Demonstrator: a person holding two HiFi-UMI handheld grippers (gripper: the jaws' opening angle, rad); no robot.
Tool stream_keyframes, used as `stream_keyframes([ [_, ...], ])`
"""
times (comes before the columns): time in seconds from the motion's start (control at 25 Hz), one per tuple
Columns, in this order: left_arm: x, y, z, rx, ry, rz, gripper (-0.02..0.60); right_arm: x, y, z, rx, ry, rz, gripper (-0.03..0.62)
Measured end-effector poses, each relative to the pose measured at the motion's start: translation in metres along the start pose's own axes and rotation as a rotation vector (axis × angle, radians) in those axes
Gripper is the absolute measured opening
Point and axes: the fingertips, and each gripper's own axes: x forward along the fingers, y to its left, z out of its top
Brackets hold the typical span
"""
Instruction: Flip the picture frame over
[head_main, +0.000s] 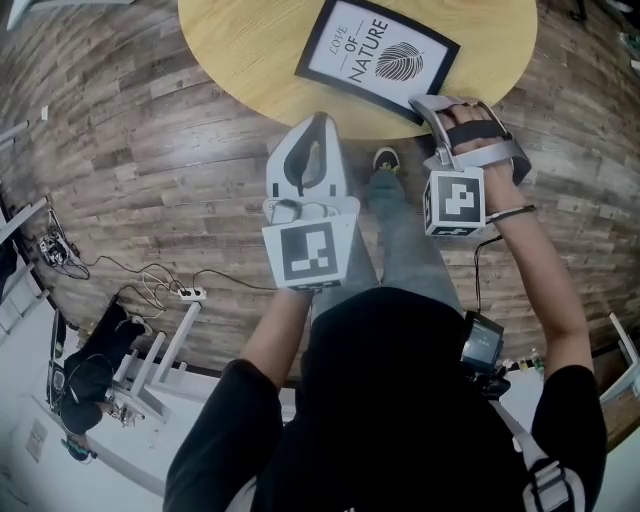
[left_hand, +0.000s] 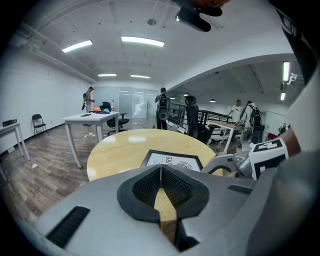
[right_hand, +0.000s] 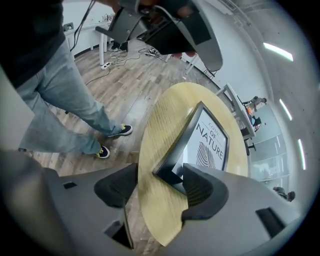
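Note:
A black picture frame (head_main: 378, 55) with a leaf print and the words LOVE OF NATURE lies face up on the round wooden table (head_main: 250, 50). My right gripper (head_main: 450, 108) hangs over the frame's near right corner, pointing steeply down. In the right gripper view the jaws of this gripper (right_hand: 160, 181) stand wide open, with the corner of the frame (right_hand: 210, 142) between them, close to the right pad (right_hand: 202, 189). My left gripper (head_main: 318, 122) hovers short of the table's near edge, left of the frame. Its jaws (left_hand: 161, 170) are shut on nothing, and the frame (left_hand: 172, 161) lies beyond them.
The person's legs and shoes (head_main: 385, 160) stand right at the table's near edge (right_hand: 160, 220). Cables and a power strip (head_main: 190, 293) lie on the wood floor at left. Further off are a white desk (left_hand: 90, 117), chairs and several people.

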Motion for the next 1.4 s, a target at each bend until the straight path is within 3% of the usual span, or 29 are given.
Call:
stream_keyframes([
  [0.2,0.003,-0.001,0.001,-0.02,0.002,0.0,0.023,0.001,-0.004,-0.001,-0.03,0.027,-0.152,0.266],
  [0.32,0.009,0.001,0.004,-0.008,0.005,-0.005,0.025,0.001,-0.008,0.001,-0.065,0.047,-0.245,0.23],
  [0.48,0.012,0.004,0.009,-0.002,0.005,-0.002,0.025,0.0,-0.012,0.001,-0.08,0.045,-0.315,0.201],
  [0.76,0.013,0.005,0.009,-0.026,0.009,0.016,0.023,0.0,-0.012,0.001,-0.054,0.025,-0.315,0.19],
  [0.92,0.013,0.006,0.009,0.007,0.015,0.01,0.023,-0.002,-0.013,0.001,-0.055,0.029,-0.308,0.187],
  [1.4,0.013,0.007,0.009,-0.003,0.018,0.021,0.024,0.0,-0.013,0.001,-0.077,0.05,-0.316,0.173],
])
